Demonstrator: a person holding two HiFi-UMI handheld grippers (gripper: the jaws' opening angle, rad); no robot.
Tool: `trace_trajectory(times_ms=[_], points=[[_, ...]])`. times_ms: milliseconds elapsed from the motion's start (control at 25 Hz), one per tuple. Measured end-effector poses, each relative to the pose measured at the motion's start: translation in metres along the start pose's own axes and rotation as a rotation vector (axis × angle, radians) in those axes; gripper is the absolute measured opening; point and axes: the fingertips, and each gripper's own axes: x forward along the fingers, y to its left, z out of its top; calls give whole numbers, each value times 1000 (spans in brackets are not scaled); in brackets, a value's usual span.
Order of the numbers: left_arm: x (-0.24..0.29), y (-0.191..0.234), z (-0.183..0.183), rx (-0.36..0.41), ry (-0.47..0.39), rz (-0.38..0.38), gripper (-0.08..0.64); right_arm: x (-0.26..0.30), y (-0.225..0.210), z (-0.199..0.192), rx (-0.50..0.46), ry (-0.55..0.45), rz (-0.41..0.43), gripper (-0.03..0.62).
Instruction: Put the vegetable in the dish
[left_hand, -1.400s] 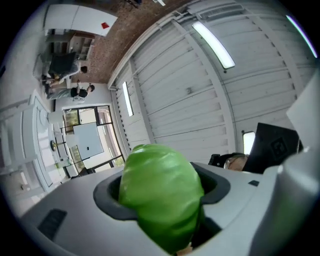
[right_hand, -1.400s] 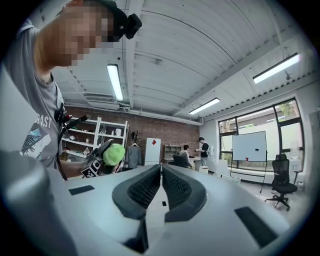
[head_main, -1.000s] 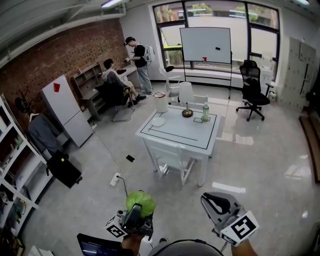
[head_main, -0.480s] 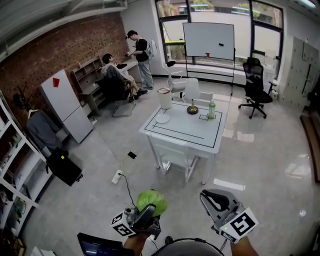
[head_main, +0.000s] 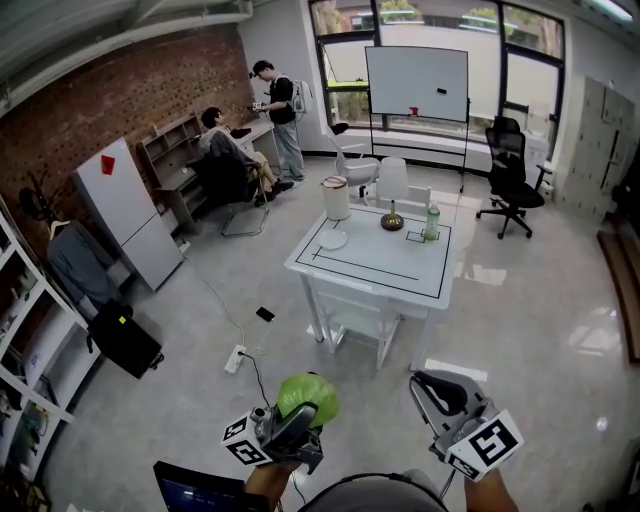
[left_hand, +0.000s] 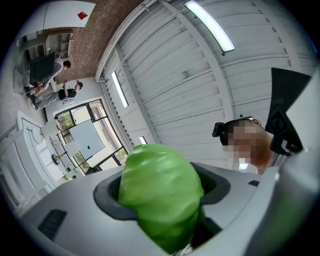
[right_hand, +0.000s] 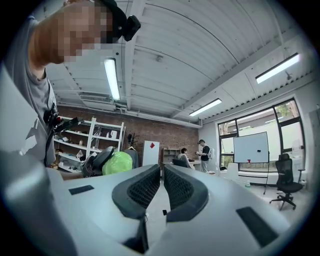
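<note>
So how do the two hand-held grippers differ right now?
The left gripper has its fingers clamped on a green leafy vegetable; the right gripper has its fingers nearly together with nothing between them. The left gripper tilts up towards the ceiling; the right gripper points level across the room. Both carry a marker cube.

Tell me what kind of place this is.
Most likely an office or lab workspace: a whiteboard on a stand, a black office chair, and open storage shelving at the left.
</note>
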Motion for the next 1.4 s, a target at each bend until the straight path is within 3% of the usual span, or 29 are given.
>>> trace_trajectory(times_ms=[240, 1120, 1400], points=[[5, 10, 6, 3, 1, -10, 314, 12, -9, -1, 1, 8, 5, 9], [77, 62, -27, 76, -69, 99, 314, 21, -124, -10, 7, 2, 146, 9], [76, 81, -24, 76, -66, 129, 314, 37, -134, -22, 37, 14, 158, 9]])
